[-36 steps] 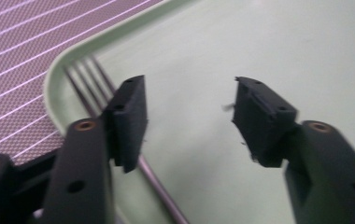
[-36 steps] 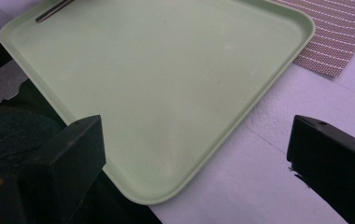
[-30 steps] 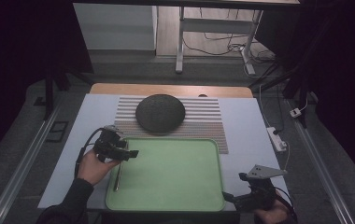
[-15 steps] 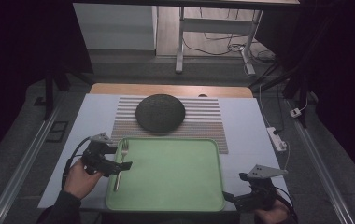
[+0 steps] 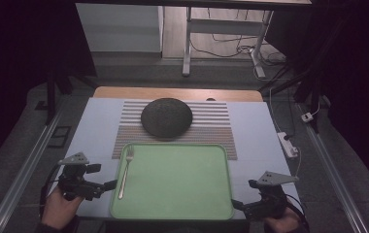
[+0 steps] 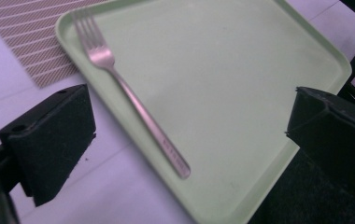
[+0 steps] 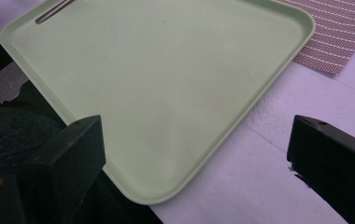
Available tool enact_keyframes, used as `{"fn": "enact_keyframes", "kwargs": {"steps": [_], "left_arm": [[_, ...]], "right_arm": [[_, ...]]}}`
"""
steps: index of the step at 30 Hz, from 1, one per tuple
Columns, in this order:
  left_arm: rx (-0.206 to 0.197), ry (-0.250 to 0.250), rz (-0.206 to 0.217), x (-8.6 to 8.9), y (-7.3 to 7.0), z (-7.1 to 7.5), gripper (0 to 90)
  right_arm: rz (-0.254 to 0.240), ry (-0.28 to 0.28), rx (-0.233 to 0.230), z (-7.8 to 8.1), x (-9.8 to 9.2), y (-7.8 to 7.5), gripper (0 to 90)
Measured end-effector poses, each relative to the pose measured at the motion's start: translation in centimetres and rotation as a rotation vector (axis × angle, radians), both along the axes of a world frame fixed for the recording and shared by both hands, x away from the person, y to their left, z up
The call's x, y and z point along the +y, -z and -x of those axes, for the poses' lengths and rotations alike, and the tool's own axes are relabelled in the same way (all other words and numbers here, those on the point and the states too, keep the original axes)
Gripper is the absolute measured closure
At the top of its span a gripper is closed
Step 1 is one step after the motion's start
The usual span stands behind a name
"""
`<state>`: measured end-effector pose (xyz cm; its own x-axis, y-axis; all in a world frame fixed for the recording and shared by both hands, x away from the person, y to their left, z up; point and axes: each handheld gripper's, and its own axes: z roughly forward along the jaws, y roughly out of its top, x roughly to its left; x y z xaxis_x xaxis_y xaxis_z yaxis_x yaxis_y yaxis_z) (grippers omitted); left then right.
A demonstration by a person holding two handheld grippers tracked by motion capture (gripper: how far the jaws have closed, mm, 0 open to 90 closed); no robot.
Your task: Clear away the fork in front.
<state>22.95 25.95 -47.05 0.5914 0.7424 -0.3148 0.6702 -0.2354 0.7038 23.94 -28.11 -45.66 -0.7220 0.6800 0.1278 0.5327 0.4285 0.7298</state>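
The fork [image 5: 125, 171] lies along the left edge of the tray [image 5: 182, 213], just beside the rim. The left tool [image 5: 109, 185], whose jaws have just been opening, stands wide and empty near it; the right tool [image 5: 238, 204] is also wide open and empty. A careless reach could hit the rim and shift the tray on the desk [image 5: 95, 126].

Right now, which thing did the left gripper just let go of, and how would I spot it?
Find the big pale green tray at the near middle of the table. Along its left edge lies a silver fork, tines pointing away toward the striped mat. It is the only metal, slender thing there, and the left gripper, whose jaws have just been opening, is beside it, with nothing between them.
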Motion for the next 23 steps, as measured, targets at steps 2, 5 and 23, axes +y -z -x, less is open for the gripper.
{"fn": "enact_keyframes", "kwargs": {"steps": [2, 5, 23], "left_arm": [[-0.001, -0.01, -0.004, 0.4, 0.1, 0.6, 0.0], [-0.003, -0.025, -0.006, 1.1, 0.3, 1.5, 0.0], [0.056, -0.089, -0.075, 2.9, 0.9, 3.2, 0.0]], "right_arm": [[0.001, 0.0, 0.0, 0.0, 0.0, 0.0, 4.4], [0.002, -0.001, 0.002, 0.0, 0.0, 0.0, 4.4], [0.008, 0.003, 0.013, -0.1, 0.1, 0.0, 4.4]]}}
